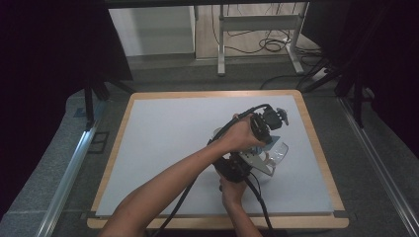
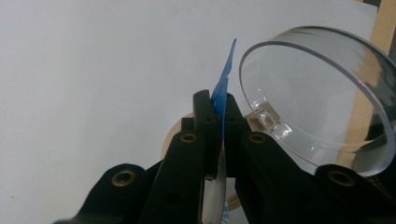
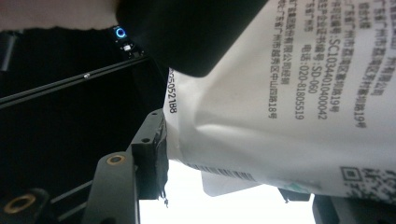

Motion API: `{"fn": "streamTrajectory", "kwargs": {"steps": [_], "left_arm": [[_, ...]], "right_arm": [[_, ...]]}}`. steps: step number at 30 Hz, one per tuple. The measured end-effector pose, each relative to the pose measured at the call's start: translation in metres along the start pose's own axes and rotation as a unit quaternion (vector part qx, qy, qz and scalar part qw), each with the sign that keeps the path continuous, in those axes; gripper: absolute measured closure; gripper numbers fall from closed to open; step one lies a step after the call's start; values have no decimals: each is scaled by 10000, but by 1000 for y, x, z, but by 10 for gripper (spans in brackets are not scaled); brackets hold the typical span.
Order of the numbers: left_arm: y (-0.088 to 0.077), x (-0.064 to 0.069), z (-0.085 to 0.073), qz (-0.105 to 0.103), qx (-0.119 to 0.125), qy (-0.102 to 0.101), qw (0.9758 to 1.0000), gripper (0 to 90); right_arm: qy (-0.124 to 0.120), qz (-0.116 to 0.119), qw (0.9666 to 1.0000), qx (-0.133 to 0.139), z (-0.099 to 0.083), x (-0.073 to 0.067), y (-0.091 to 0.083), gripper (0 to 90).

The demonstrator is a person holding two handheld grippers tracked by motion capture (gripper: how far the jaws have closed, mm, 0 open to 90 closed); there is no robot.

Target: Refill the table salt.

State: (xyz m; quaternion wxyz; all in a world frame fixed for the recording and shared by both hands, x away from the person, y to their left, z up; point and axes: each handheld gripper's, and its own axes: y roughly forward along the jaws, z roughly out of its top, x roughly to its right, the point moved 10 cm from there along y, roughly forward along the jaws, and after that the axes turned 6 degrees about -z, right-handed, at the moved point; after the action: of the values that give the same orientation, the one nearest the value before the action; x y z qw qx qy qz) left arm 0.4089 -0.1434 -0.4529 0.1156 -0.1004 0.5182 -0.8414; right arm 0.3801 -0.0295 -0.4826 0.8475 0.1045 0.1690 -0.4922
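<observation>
The left gripper (image 2: 218, 105) pinches the packet's blue corner (image 2: 225, 74), the right gripper (image 3: 224, 154) clamps its white body (image 3: 289, 116) — pull crookedly and contents miss the clear bowl (image 2: 322, 88).

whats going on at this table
A person works over a grey mat with a gripper in each hand. The left gripper is shut on the blue edge of a packet, beside a clear round container. The right gripper grips a white printed pouch between its fingers. Both hands are close together.
</observation>
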Motion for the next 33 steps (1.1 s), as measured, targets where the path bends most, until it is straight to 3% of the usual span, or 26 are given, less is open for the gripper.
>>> {"fn": "streamTrajectory", "kwargs": {"steps": [10,16,26,33], "left_arm": [[0,0,0,8,-67,27,10000,900],[-2,0,1,6,-37,22,10000,900],[-1,2,2,36,-72,55,10000,900],[1,3,2,42,-107,80,9999,900]], "right_arm": [[37,14,10000,3,1,-1,0,458],[-100,-52,9999,21,4,-1,0,460],[111,2,9999,72,5,-1,1,460],[113,5,9998,165,5,0,1,460]]}}
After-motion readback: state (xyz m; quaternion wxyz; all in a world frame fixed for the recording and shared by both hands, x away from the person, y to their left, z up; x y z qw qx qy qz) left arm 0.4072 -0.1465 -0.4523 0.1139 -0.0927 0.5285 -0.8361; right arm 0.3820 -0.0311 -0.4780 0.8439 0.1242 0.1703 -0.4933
